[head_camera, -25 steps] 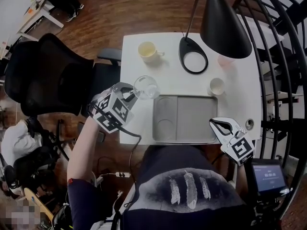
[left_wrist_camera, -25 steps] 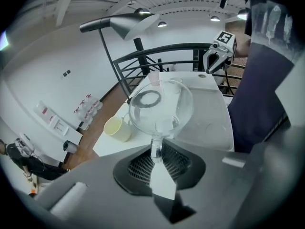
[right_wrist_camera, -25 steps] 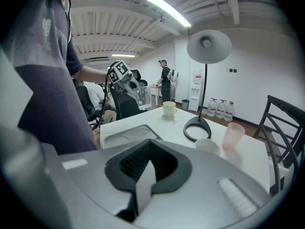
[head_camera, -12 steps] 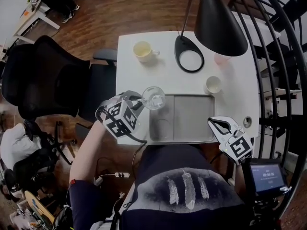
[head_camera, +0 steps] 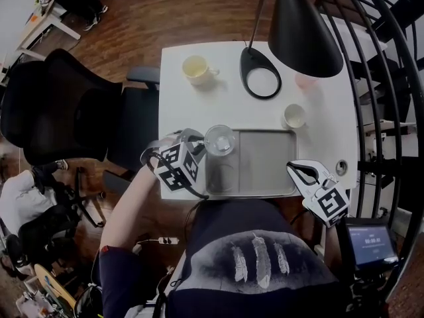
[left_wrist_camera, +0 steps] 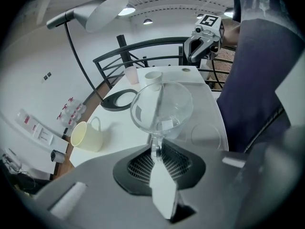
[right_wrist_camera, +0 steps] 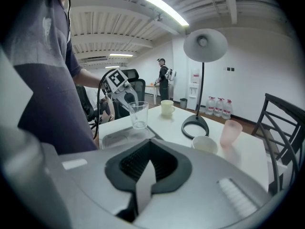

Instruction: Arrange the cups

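Observation:
My left gripper (head_camera: 199, 142) is shut on the wall of a clear glass (head_camera: 219, 140) and holds it upright over the left far corner of the grey tray (head_camera: 265, 171). In the left gripper view the glass (left_wrist_camera: 161, 109) stands just beyond the jaws, pinched at its near side. From the right gripper view the glass (right_wrist_camera: 138, 114) appears just above the tray (right_wrist_camera: 119, 137); whether it touches, I cannot tell. My right gripper (head_camera: 306, 171) is shut and empty at the tray's right near corner. A yellow mug (head_camera: 197, 69), a small white cup (head_camera: 294, 116) and a pink cup (head_camera: 305, 80) stand on the white table.
A black desk lamp has its ring base (head_camera: 262, 81) at the table's far middle and its shade (head_camera: 301, 28) hanging over the right side. A black office chair (head_camera: 73, 105) stands left of the table, dark railings (head_camera: 391, 78) on the right. A person stands far off.
My left gripper has carried the glass rightward and down, from the table's left edge to over the tray's left end. The right gripper has kept still.

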A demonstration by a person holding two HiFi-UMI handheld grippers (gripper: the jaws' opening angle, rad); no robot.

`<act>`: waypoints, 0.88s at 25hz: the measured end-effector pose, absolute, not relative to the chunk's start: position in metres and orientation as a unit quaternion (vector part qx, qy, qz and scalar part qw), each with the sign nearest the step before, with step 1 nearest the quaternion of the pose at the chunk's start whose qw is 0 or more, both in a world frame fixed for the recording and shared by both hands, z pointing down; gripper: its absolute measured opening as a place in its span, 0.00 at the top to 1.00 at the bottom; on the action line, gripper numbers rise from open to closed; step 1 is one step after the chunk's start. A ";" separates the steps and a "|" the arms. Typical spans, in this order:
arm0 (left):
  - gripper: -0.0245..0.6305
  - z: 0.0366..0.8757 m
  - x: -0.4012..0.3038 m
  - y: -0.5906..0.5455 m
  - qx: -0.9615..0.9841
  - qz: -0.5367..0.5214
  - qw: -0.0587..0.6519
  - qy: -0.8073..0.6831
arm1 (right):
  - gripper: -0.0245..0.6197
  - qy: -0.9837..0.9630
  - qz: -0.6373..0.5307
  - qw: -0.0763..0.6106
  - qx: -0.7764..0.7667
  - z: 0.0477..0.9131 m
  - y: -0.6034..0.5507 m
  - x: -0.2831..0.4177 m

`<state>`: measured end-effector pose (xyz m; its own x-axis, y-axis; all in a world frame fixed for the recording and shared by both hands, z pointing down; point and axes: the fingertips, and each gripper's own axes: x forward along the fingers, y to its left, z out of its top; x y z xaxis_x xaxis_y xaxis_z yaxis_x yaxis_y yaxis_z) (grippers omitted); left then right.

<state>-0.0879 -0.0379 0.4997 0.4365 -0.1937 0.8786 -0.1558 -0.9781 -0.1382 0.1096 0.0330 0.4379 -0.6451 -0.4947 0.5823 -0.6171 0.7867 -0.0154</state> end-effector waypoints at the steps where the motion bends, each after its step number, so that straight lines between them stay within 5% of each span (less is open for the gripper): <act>1: 0.87 0.502 -0.089 -0.038 -0.846 -0.523 0.020 0.101 | 0.95 -0.901 0.106 0.288 0.308 0.438 0.033 0.108; 22: 0.87 0.536 -0.090 -0.028 -0.839 -0.538 0.036 0.075 | 0.96 -0.888 0.129 0.303 0.321 0.441 0.042 0.110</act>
